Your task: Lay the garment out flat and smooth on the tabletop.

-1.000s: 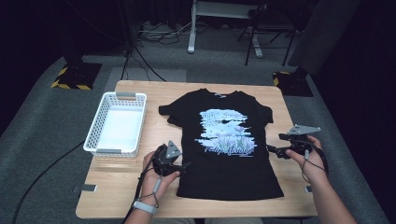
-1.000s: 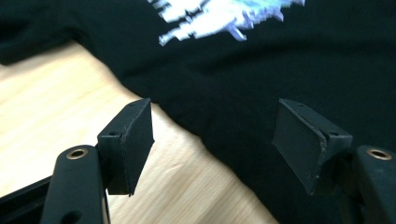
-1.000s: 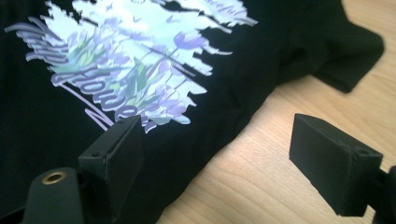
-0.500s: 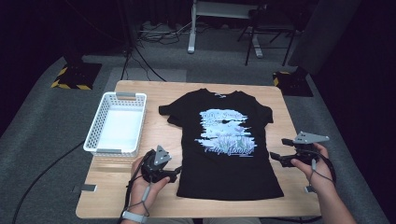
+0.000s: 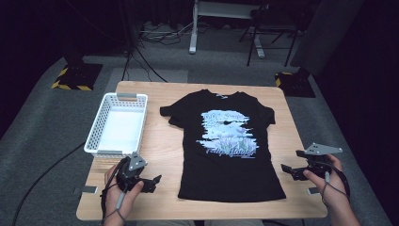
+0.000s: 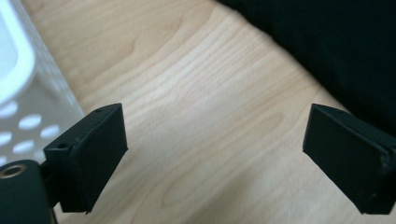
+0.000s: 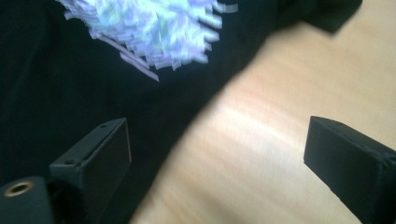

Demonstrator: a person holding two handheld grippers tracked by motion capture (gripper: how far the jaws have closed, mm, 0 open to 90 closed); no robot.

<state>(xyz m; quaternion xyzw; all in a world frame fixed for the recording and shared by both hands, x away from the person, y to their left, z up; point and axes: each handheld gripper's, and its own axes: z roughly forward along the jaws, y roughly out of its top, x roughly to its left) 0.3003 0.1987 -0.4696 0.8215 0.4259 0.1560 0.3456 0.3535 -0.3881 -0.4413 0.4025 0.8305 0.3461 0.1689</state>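
A black T-shirt [image 5: 226,155] with a pale blue print [image 5: 228,134] lies flat on the wooden table [image 5: 164,141], collar at the far side. My left gripper [image 5: 153,181] is held low at the near left corner, open, pointing toward the shirt's hem; its view has bare wood between the jaws and the shirt [image 6: 327,42] at upper right. My right gripper [image 5: 291,165] hovers at the table's near right edge, open, aimed at the shirt's right side. In its view the shirt [image 7: 70,84] and print [image 7: 154,28] lie beyond the jaws.
A white perforated basket [image 5: 117,125] stands empty on the table's left side, its wall [image 6: 28,107] close to my left gripper. Around the table are grey carpet, cables and stand legs [image 5: 193,47] at the back.
Both hands have drawn back toward the near edge and outward, away from the shirt's sides. The shirt has not moved.
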